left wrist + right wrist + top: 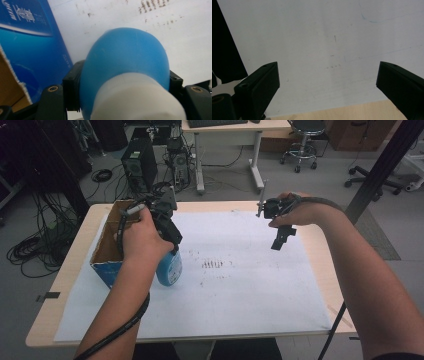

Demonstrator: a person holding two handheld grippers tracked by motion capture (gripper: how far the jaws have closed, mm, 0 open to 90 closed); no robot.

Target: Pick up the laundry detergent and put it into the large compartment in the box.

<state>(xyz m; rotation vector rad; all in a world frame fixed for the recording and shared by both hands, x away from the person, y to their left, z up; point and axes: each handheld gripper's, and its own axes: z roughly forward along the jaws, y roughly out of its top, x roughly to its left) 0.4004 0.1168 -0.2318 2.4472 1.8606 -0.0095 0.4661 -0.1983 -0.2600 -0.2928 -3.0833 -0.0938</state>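
Two tools over a wooden worktop (60,285) w/ a big white paper sheet (240,295) covering most of it. Far left on the worktop: open cardboard box (107,247), blue outside, brown inside, at the sheet's left edge. In the left tool view, box wall (32,50) w/ white print sits just left of the jaws. Left hand (142,240) wrapped round the left tool (170,257), pointed down just right of the box, cable trailing back along the forearm. Left tool pinching a blue bottle (169,269) w/ a white part nearest the camera (132,75); jaws pressed on both sides of it, blue end toward the sheet. Whether bottle touches the paper: can't tell. Bottle just beside the box's right wall. Mid-sheet: patch of small dark marks (215,265), near the bottle's right, also seen past the bottle in the left tool view (152,5). Right side: right hand (305,212) holding the right tool (280,240) above the sheet's upper right part, well apart from bottle and box. Right tool spread wide, nothing between jaws (328,77); below it plain white paper, a faint blue curved line (374,20) top right, strip of bare wood along the bottom edge.
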